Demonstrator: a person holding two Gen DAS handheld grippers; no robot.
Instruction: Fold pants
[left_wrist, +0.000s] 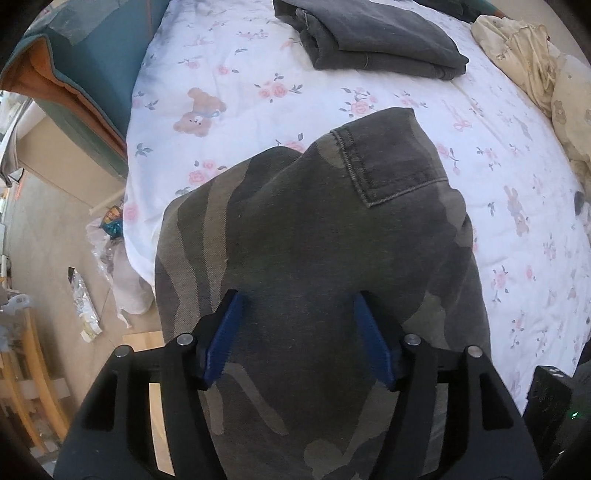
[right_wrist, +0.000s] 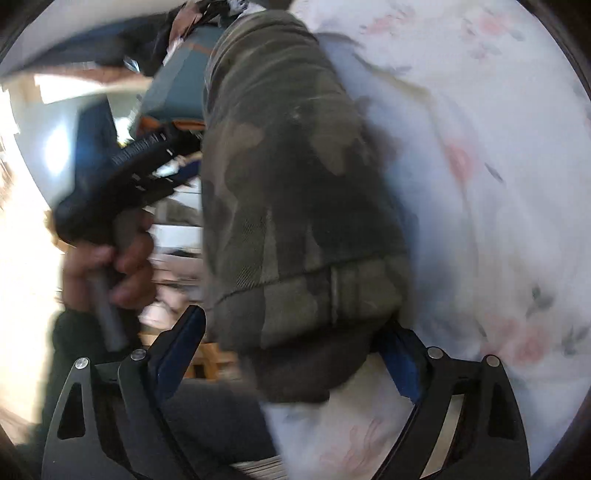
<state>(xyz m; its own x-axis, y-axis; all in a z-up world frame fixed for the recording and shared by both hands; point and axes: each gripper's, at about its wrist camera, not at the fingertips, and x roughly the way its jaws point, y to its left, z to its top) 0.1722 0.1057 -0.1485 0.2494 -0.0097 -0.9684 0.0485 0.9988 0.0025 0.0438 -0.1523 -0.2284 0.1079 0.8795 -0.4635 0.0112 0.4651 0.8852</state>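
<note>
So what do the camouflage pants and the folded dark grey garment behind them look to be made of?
Camouflage pants: heavy woven cotton, likely twill or denim, matte; a diagonal weave and a stitched patch pocket show. Folded dark grey garment: looks like washed denim, matte and faded, with thick seamed edges; I can't confirm it from here.

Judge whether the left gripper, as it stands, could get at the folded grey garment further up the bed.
Probably yes: the left gripper is open above the camouflage pants, and only bare floral sheet lies before the grey garment.
</note>
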